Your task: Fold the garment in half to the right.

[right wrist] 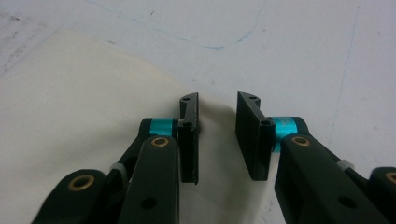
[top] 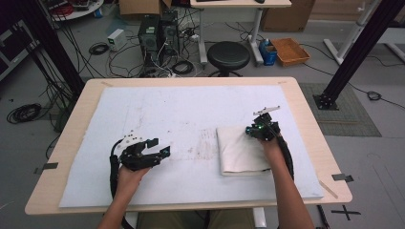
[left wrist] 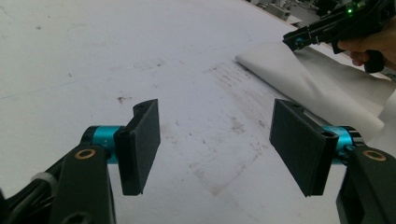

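Folded cloth [top: 242, 151]: my right claw [right wrist: 217, 135], narrowly parted, straddles its far corner; pinch all layers. Left claw [left wrist: 215, 147]: wide, empty.

Black grippers [right wrist: 217, 135]; teal collars; brass rivets

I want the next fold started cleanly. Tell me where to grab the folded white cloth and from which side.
Grip the folded white cloth at its far right corner, where the right hand-held gripper already sits with open jaws either side of that corner. Come in from the right edge, jaws low: the cloth lies flat on the white mat, so only a loose corner offers an edge to pinch.
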